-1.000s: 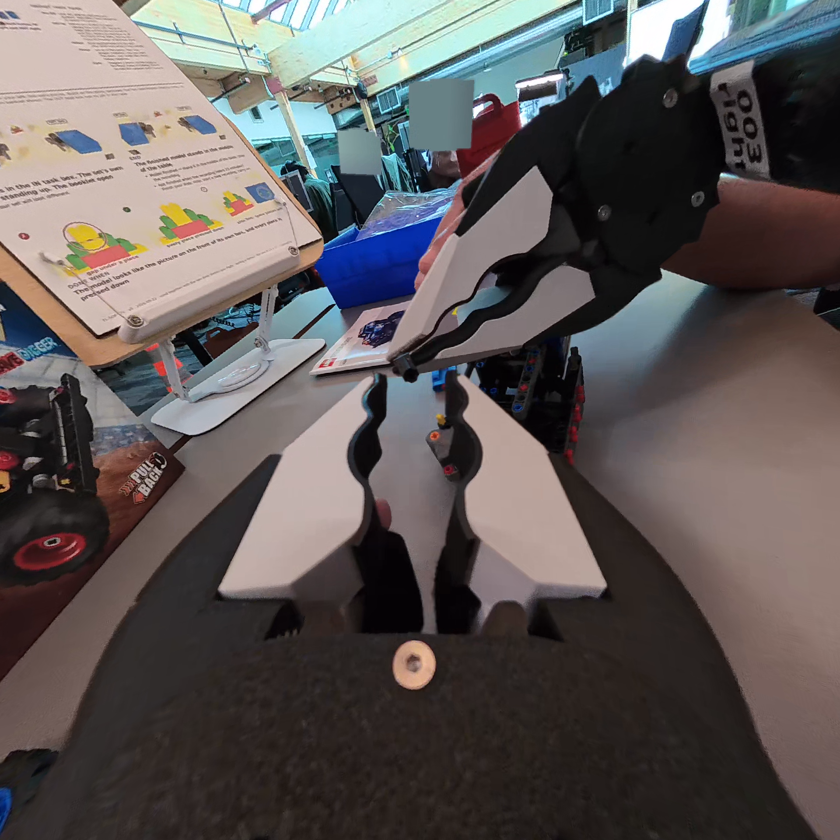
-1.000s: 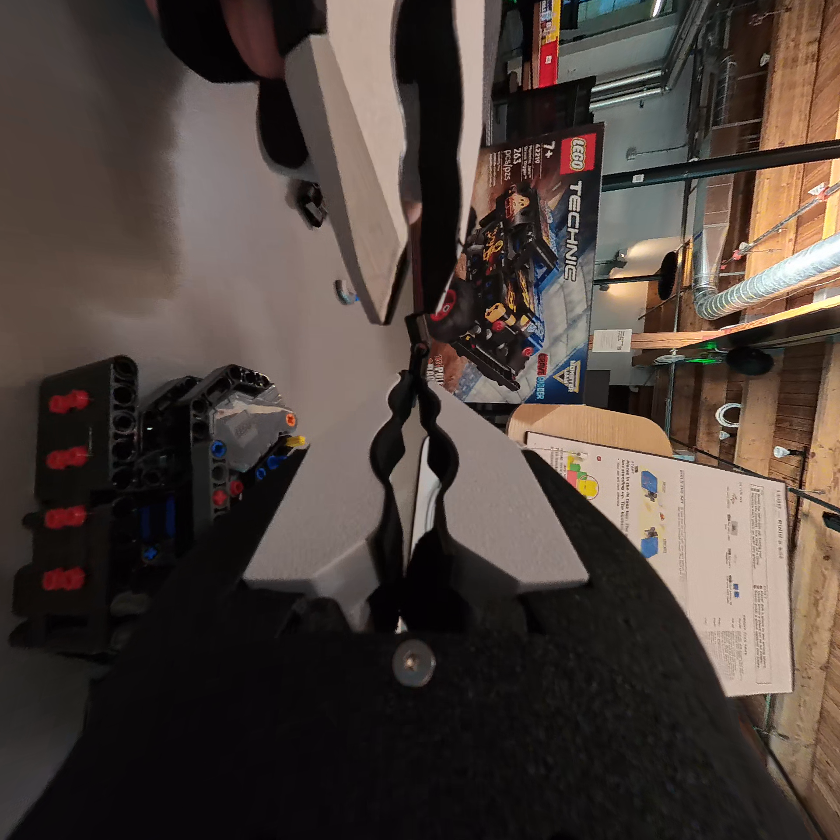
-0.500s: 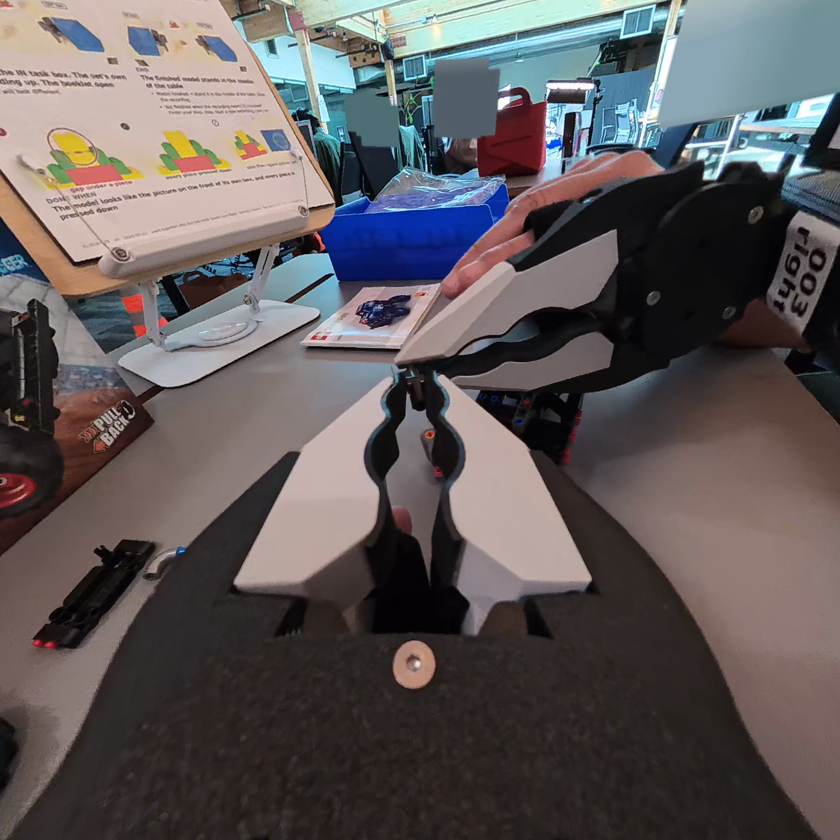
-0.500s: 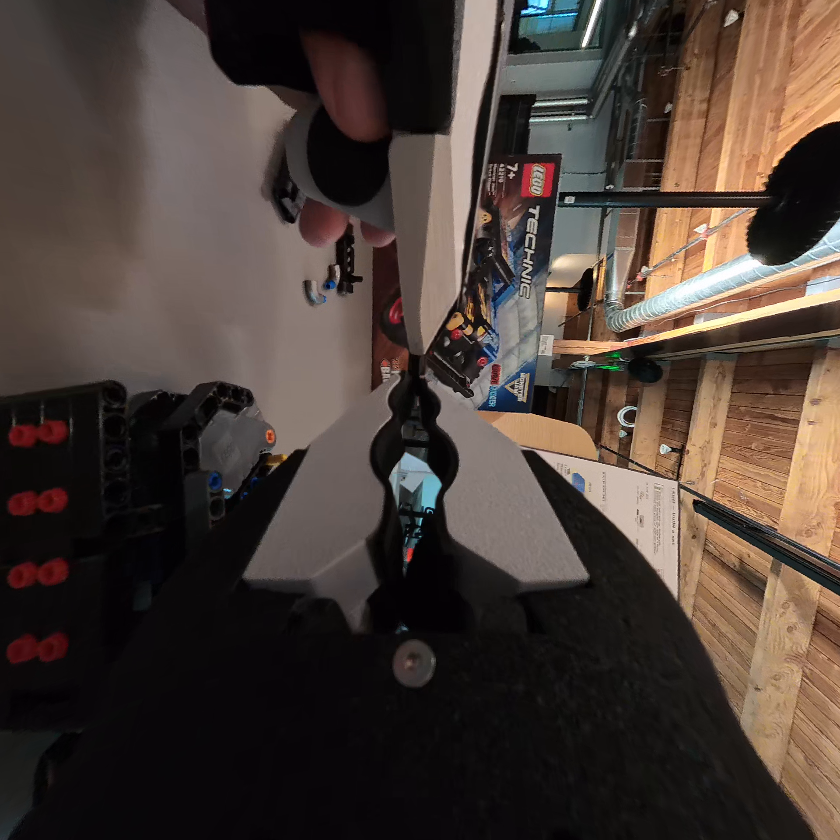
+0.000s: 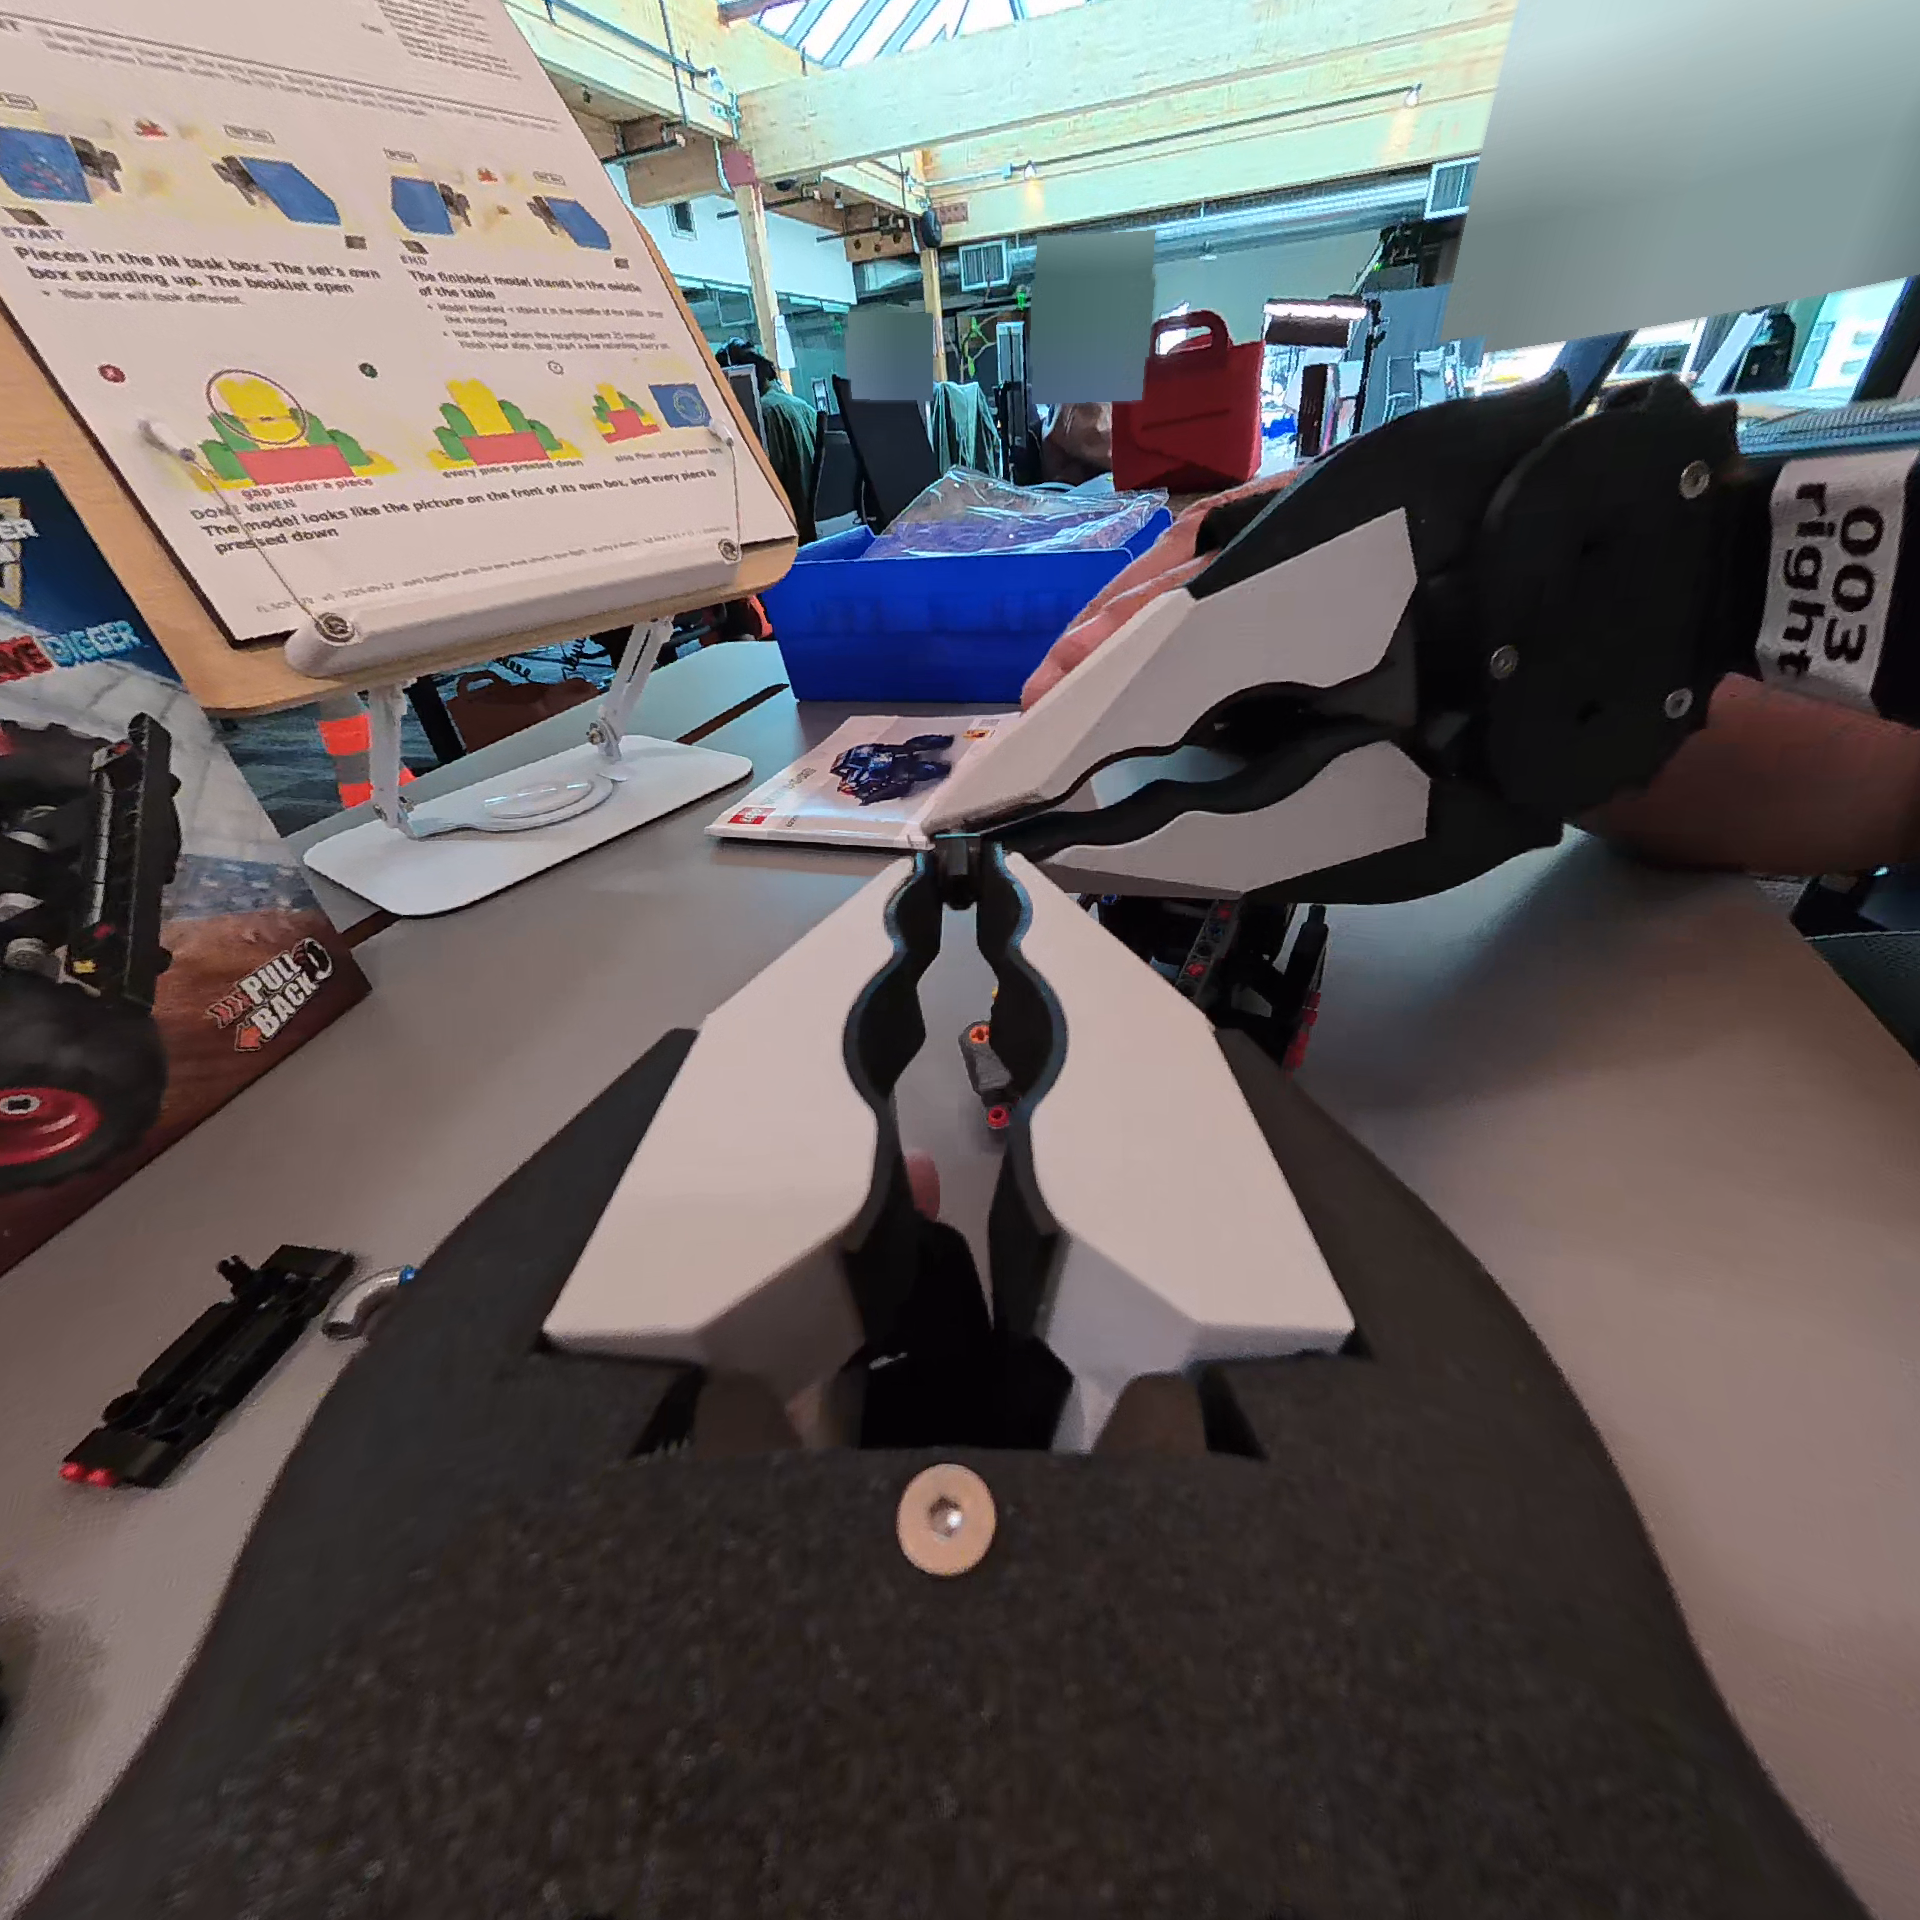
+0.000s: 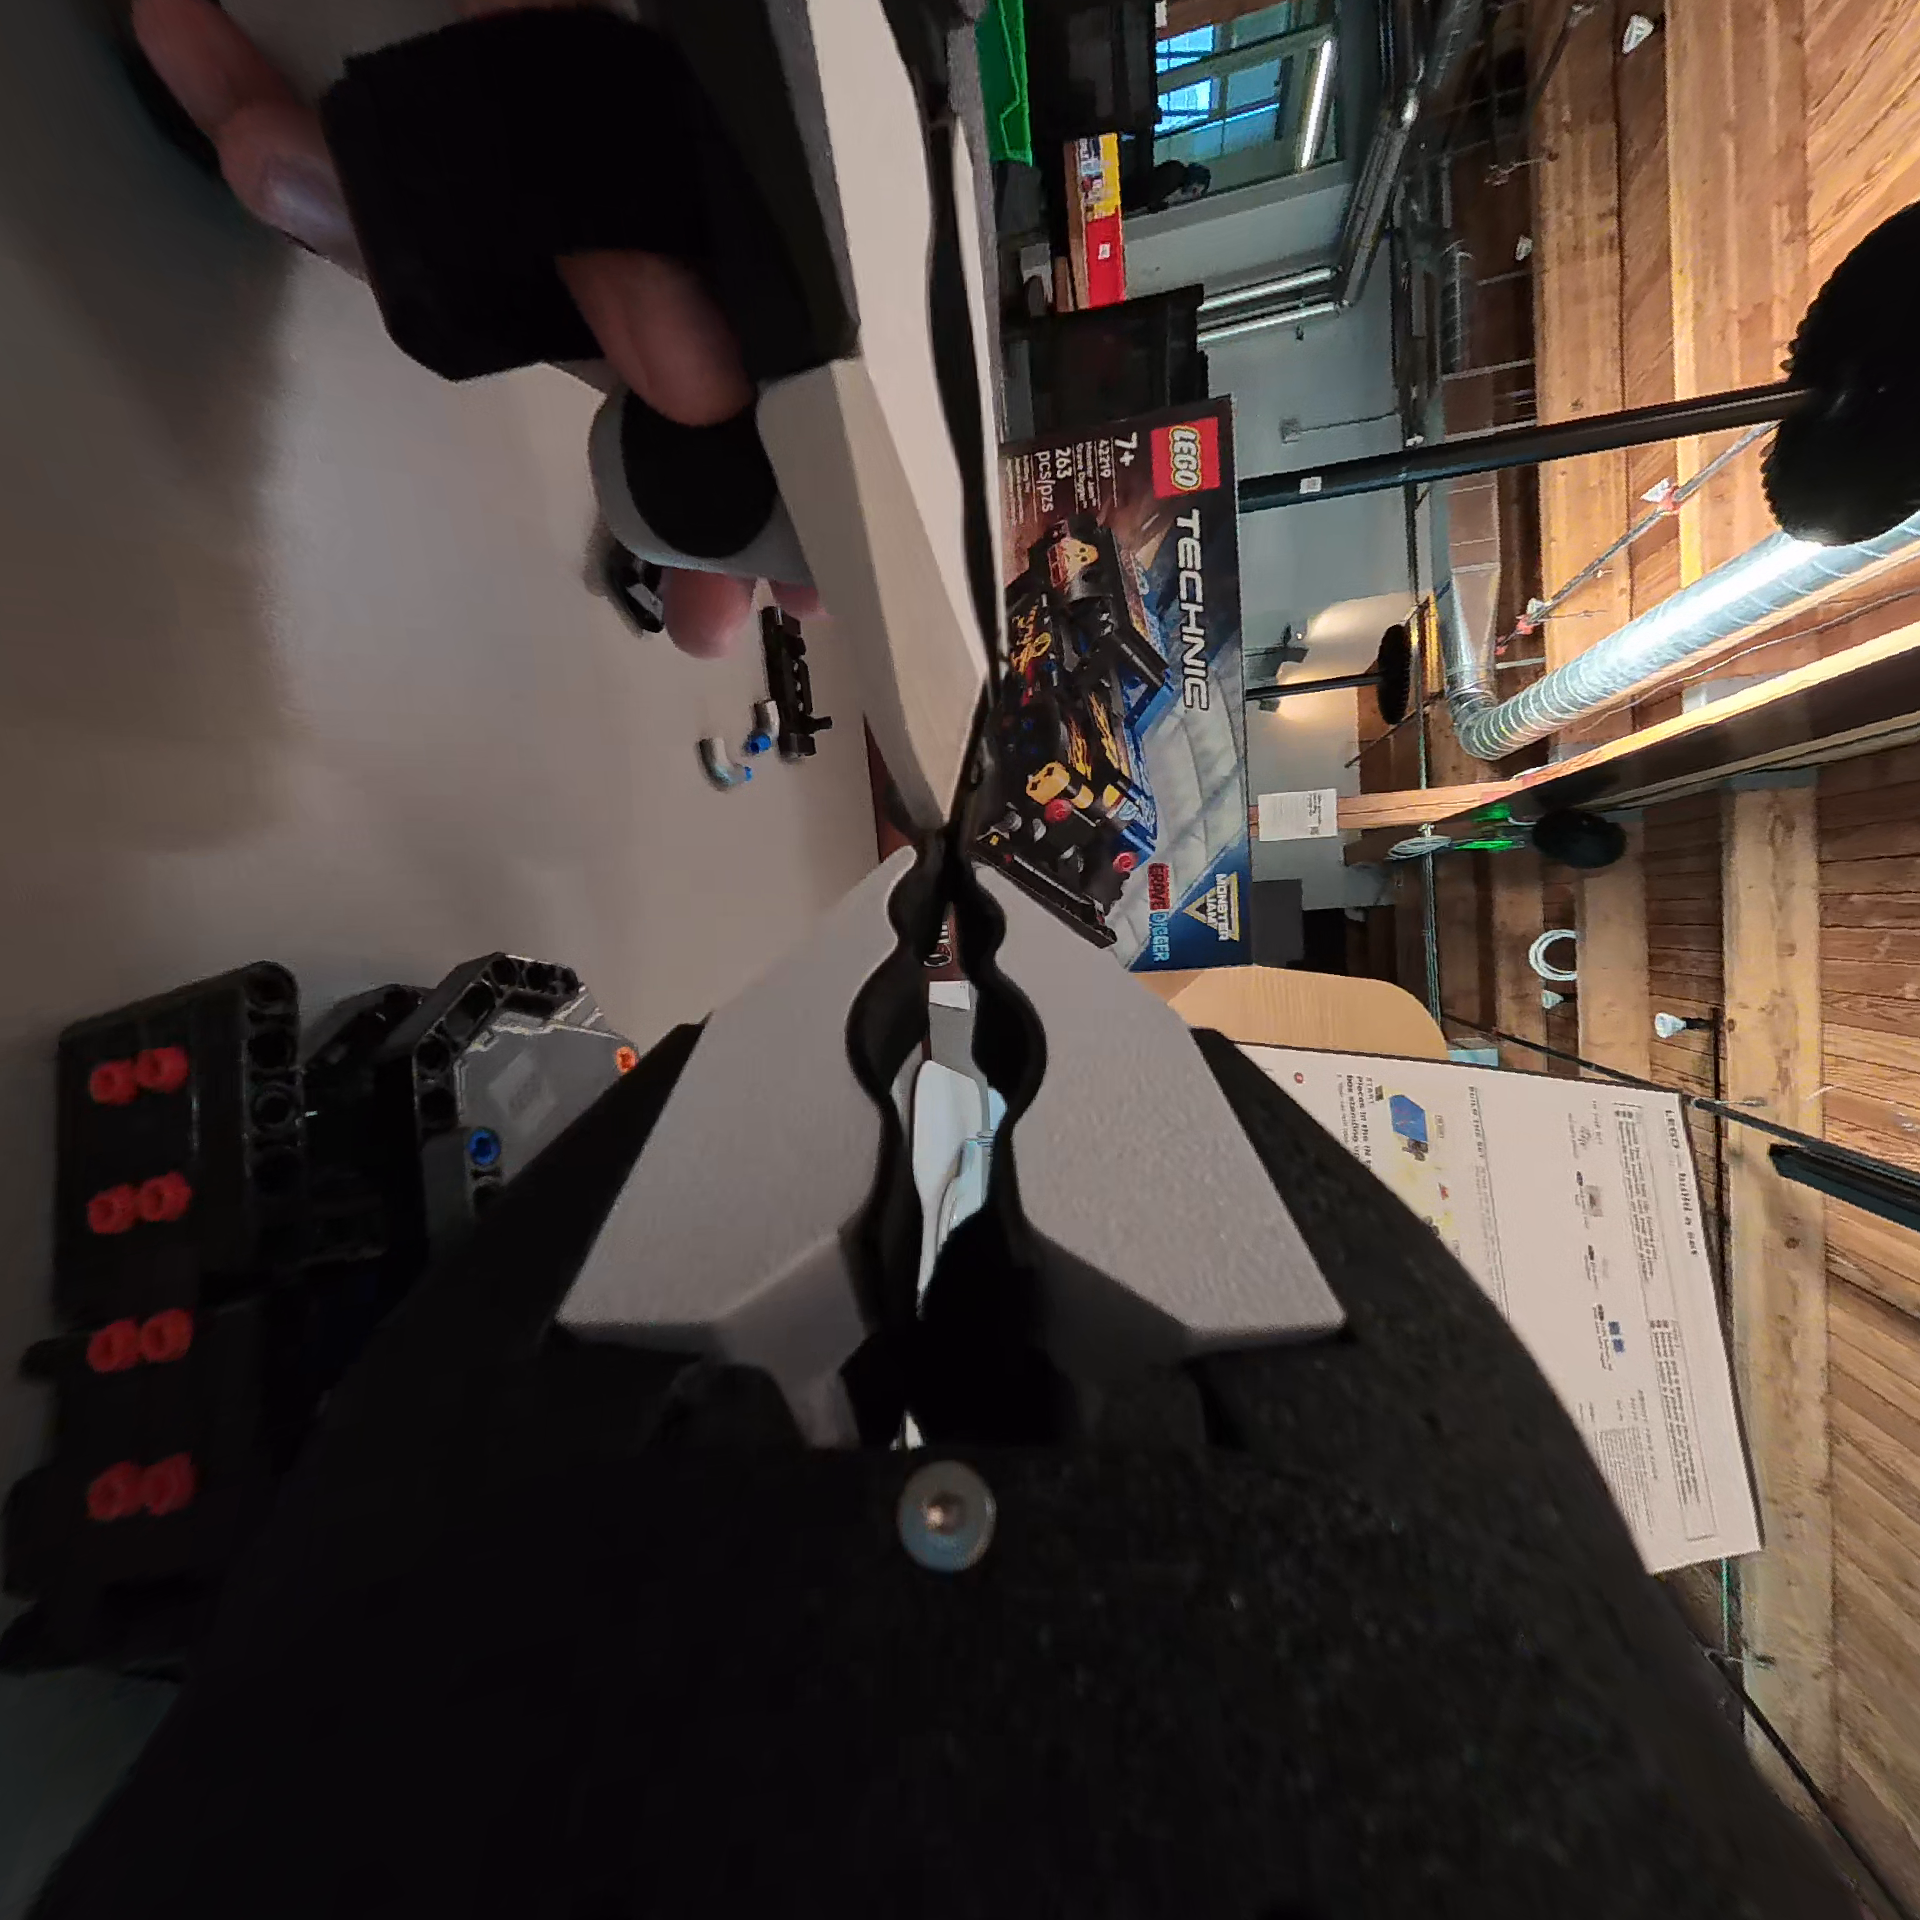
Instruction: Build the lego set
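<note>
My left gripper (image 5: 957, 871) and my right gripper (image 5: 948, 828) meet tip to tip above the grey table (image 5: 1558, 1195). Both are shut on one small black pin (image 5: 957, 860) held between them. In the right wrist view my right gripper (image 6: 938, 850) points at the tip of the left gripper (image 6: 975, 764), which comes in from above with a hand behind it. A partly built black model with red pins (image 6: 208, 1195) stands on the table under the right gripper; it also shows in the left wrist view (image 5: 1252, 956).
A short black piece with red ends (image 5: 985, 1075) lies under the left fingers. A black beam (image 5: 208, 1361) and a grey elbow piece (image 5: 358, 1299) lie at the left. The set's box (image 5: 104, 883), a sheet on a stand (image 5: 364, 312), a booklet (image 5: 862, 779) and a blue bin (image 5: 935, 613) stand farther back. The grippers are tip to tip, or close to it. From either gripper's tips it is about 20 cm to the black beam (image 5: 208, 1361).
My left gripper was open one second ago; it rose to the right gripper's tip and closed on the black pin there. The right gripper levelled out and stayed shut.
</note>
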Demonstrator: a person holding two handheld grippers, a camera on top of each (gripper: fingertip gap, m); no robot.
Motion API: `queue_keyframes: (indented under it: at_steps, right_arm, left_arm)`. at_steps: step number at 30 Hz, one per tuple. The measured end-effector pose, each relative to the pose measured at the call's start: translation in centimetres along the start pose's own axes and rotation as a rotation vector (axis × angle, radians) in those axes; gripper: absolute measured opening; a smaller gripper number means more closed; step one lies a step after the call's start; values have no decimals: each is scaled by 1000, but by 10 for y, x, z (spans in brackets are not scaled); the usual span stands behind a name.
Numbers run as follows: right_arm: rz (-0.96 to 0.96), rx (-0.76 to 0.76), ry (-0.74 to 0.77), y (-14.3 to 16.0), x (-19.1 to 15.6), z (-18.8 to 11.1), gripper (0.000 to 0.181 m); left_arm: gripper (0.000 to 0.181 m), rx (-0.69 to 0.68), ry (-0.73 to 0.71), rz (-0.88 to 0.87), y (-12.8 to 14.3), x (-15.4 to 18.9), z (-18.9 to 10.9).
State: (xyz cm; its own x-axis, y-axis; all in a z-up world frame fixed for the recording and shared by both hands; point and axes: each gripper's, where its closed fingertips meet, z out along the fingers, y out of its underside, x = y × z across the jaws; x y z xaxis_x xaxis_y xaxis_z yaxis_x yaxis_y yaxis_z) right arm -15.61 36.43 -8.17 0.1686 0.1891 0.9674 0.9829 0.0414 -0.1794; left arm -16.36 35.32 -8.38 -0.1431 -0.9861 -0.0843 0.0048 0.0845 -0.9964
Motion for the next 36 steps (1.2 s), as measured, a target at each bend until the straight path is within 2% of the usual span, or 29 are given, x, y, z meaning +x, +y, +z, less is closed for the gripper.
queue_keyframes:
  at_steps: [9,13,15,17,19,24,32,36]
  right_arm:
    - [68,-6,-81,1,-7,0,2]
    - [276,98,-249,-6,-15,-6,4]
    - [378,75,-388,-3,-29,-8,10]
    - [375,67,-445,-4,-40,-9,19]
    - [294,80,-444,-7,-45,-12,3]
    - [146,25,-393,-1,-49,-10,0]
    - [213,8,-434,12,-51,-7,1]
    - [184,7,-370,13,-46,-3,6]
  left_arm:
    - [6,1,17,15,0,2,-1]
    - [6,8,77,127,2,11,-4]
    - [6,1,113,195,5,19,-3]
    - [6,-10,143,261,9,30,-1]
    - [6,-17,151,329,12,38,1]
    - [6,-29,99,457,15,42,2]
    - [5,-33,99,370,14,33,1]
    - [6,-36,96,330,13,28,1]
